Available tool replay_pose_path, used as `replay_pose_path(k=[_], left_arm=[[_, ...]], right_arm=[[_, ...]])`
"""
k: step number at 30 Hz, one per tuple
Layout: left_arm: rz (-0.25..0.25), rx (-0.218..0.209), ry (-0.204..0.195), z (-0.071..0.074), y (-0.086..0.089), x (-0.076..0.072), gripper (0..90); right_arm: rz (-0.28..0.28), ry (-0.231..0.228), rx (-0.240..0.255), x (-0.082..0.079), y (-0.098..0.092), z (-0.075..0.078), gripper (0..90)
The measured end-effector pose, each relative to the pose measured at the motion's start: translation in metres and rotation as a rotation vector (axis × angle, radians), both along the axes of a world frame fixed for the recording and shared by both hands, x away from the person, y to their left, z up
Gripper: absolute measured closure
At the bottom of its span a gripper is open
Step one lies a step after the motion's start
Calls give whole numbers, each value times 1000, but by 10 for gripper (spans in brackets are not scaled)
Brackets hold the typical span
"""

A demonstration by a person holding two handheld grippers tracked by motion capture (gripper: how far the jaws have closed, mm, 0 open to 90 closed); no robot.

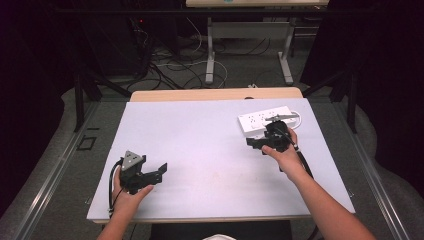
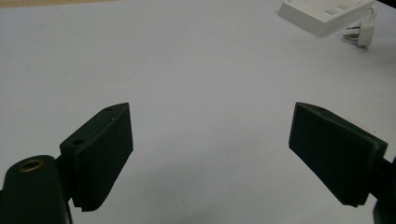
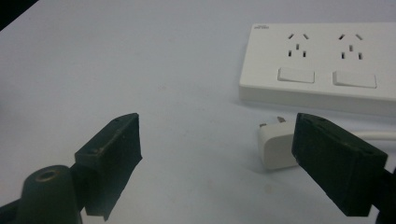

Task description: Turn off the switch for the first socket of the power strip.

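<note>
Both tongs released, nothing held.
We see the right tongs [image 3: 217, 158] spread wide, the white plug [image 3: 275, 144] at their two o'clock; the left tongs [image 2: 210, 154] gape over bare table [image 2: 187, 56].

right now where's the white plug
The white plug lies on the table at its far right, just in front of the white power strip. In the right gripper view it sits beside the right gripper, partly behind one jaw, not gripped.
</note>
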State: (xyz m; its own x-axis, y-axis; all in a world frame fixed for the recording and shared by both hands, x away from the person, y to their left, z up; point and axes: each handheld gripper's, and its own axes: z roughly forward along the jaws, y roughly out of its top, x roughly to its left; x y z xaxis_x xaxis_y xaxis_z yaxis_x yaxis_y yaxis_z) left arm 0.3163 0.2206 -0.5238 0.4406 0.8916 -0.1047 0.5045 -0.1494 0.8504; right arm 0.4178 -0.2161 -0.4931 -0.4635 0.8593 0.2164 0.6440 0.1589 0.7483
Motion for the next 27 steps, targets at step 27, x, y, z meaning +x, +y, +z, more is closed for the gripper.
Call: replay_pose_path(k=[27], left_arm=[[8,17,15,-3,-1,2,150]], right_arm=[[-11,-39,24,-37,-25,-11,153]])
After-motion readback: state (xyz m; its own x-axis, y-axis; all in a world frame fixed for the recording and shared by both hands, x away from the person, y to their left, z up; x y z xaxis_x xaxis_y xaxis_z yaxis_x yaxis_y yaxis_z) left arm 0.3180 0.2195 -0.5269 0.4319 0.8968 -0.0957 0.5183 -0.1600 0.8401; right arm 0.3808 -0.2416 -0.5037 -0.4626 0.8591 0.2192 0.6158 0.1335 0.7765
